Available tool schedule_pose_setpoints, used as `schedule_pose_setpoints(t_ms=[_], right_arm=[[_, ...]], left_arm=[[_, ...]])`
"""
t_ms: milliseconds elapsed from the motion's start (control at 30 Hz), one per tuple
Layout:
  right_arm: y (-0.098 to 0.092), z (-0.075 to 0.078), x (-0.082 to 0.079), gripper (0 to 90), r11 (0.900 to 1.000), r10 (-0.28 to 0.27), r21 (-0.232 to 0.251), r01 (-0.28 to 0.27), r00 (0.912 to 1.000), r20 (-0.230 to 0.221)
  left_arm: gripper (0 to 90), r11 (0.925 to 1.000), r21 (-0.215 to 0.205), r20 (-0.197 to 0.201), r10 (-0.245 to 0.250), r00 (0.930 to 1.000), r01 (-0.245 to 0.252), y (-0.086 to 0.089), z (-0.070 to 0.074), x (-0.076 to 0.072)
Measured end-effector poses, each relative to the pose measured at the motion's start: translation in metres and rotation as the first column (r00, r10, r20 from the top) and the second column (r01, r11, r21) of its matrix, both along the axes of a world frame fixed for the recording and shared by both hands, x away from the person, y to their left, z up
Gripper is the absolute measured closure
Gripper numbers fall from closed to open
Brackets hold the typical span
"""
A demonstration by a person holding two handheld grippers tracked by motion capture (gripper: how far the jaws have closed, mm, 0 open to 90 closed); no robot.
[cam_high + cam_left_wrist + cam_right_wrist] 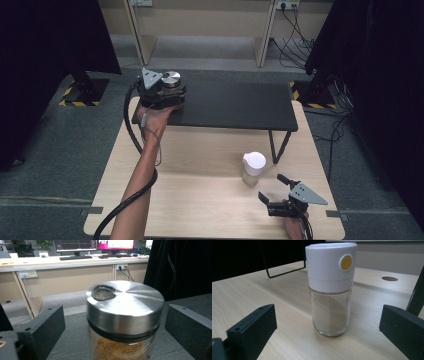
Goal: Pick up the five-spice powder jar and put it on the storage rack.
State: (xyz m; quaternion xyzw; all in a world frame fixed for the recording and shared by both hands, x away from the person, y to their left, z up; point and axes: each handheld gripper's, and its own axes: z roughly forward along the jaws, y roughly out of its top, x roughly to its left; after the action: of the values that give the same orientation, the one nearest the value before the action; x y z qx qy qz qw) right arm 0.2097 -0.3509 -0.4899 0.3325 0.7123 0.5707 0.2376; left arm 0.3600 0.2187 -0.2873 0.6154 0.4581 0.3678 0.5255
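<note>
from above, my left gripper [167, 95] is reached out to the far left end of the black shelf [240, 105] that stands on the pale worktop [200, 190]. a jar [171, 80] with a steel lid sits on the shelf there, right at the gripper's front. my forearm [142, 175] runs up from the bottom edge, with the cable [131, 130] looping beside it. my right gripper [275, 192] lies low at the near right of the worktop, its fingers spread and aimed at the shaker [253, 168], which stands upright just beyond them, near the shelf's right leg.

in the left gripper view, my fingers [42, 330] are released and set wide, one at each side of the jar [125, 322]. the jar stands between them, apart from both, on the dark shelf [72, 340]. its lid [125, 305] is brushed metal with a dark band under it, and brown powder shows through the glass below. behind are a desk [62, 262] with monitors and a black curtain [180, 267].

in the right gripper view, my fingers [252, 332] are likewise released, wide apart and holding nothing. the shaker [331, 287] stands upright on the worktop [249, 295] between them, touching neither. it has a white cap with a yellow dot [346, 262] and a clear glass body filled most of the way with pale powder. the shelf's thin black leg [284, 271] shows behind at the left.
</note>
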Motion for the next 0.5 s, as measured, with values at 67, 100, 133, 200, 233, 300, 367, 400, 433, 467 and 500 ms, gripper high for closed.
schedule_pose_setpoints(t_ms=[67,100,133,200,233,300,367,400,433,467,500], right_arm=[[0.0,0.0,0.0,1.1,1.0,0.001,0.0,-0.001,1.0,0.0],[0.0,0.0,0.0,1.1,1.0,0.001,0.0,-0.001,1.0,-0.001],[0.0,0.0,0.0,1.2,1.0,0.001,0.0,-0.001,1.0,0.0],[0.0,0.0,0.0,1.2,1.0,0.002,-0.003,-0.002,1.0,0.0],[0.0,0.0,0.0,1.2,1.0,0.002,-0.004,-0.002,1.0,0.001],[0.0,0.0,0.0,1.1,1.0,0.004,-0.004,-0.004,1.0,0.002],[0.0,0.0,0.0,1.1,1.0,0.004,-0.006,-0.004,1.0,0.003],[0.001,0.0,0.0,1.1,1.0,0.005,-0.007,-0.005,1.0,0.003],[0.001,0.0,0.0,1.1,1.0,0.005,-0.008,-0.005,1.0,0.003],[0.001,0.0,0.0,1.1,1.0,0.004,-0.006,-0.004,1.0,0.003],[0.001,0.0,0.0,1.1,1.0,0.004,-0.007,-0.004,1.0,0.002]], left_arm=[[0.1,1.0,-0.002,0.005,-0.001,1.0,0.001,0.002,0.0,-0.002],[0.0,0.9999,-0.01,0.01,-0.006,0.9999,0.006,0.004,-0.001,-0.004],[0.0,0.9997,-0.019,0.014,-0.013,0.9998,0.013,0.006,-0.002,-0.005],[0.1,0.9991,-0.026,0.037,-0.033,0.9988,0.034,0.009,-0.005,-0.01],[0.1,0.9991,-0.014,0.044,-0.04,0.9982,0.041,0.009,-0.005,-0.013],[0.1,0.9985,-0.011,0.049,-0.054,0.9974,0.054,0.01,-0.005,-0.017],[0.1,0.9976,-0.017,0.064,-0.067,0.9957,0.068,0.012,-0.007,-0.022],[0.1,0.9972,-0.022,0.069,-0.07,0.9952,0.071,0.012,-0.008,-0.025],[0.1,0.9969,-0.028,0.079,-0.072,0.9943,0.074,0.013,-0.01,-0.028],[0.2,0.9967,-0.035,0.097,-0.07,0.9928,0.074,0.014,-0.015,-0.034],[0.4,0.9966,-0.034,0.1,-0.071,0.9924,0.075,0.014,-0.016,-0.036]])
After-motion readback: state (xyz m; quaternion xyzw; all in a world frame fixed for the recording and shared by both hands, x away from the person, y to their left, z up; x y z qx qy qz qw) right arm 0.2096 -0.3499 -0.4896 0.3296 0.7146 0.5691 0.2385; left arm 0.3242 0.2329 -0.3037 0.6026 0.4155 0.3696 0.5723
